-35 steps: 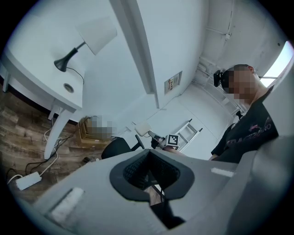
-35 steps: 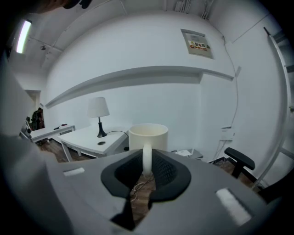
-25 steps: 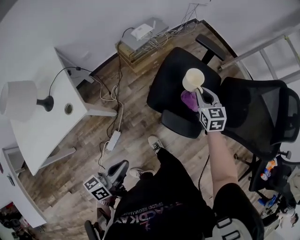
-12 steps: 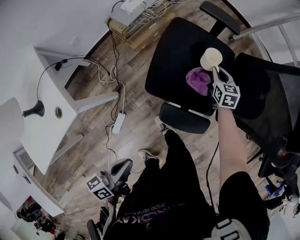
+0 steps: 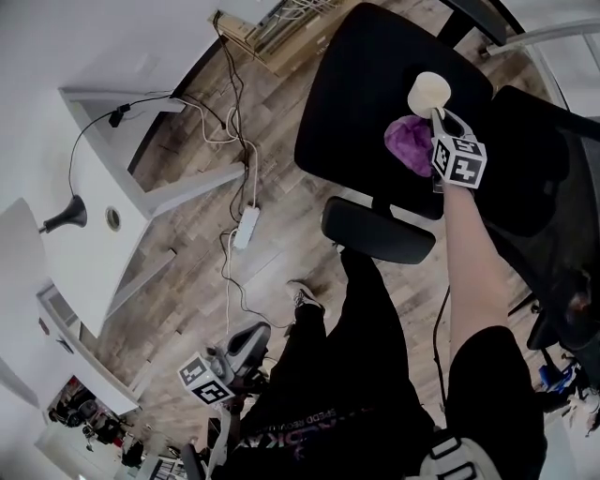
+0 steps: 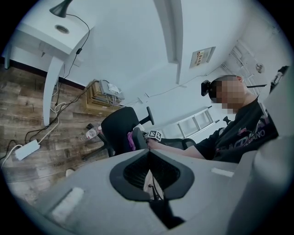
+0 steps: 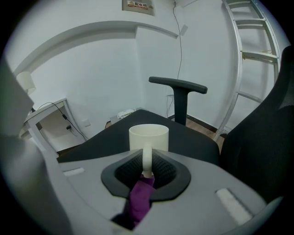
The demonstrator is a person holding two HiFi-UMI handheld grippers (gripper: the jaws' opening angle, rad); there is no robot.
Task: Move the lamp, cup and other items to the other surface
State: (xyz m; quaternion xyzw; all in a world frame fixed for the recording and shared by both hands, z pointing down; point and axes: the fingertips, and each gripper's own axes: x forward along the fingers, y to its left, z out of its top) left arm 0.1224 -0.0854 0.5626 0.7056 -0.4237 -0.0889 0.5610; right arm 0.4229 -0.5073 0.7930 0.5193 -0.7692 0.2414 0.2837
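Clamping R tool (image 7: 147,158) on cup (image 7: 148,135) handle + purple cloth (image 7: 140,199) | cup body just ahead | L tool (image 6: 148,153) closed

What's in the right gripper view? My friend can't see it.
The claw grips a cream cup by its handle, with a purple cloth between the jaws too, over a black chair. Behind are a white wall and a ladder.

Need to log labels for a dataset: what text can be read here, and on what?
No text reads clearly.
Wall sign: too small and blurred.
Shirt print: upside down, too dim to read.
Marker cubes: square patterns only, no words.
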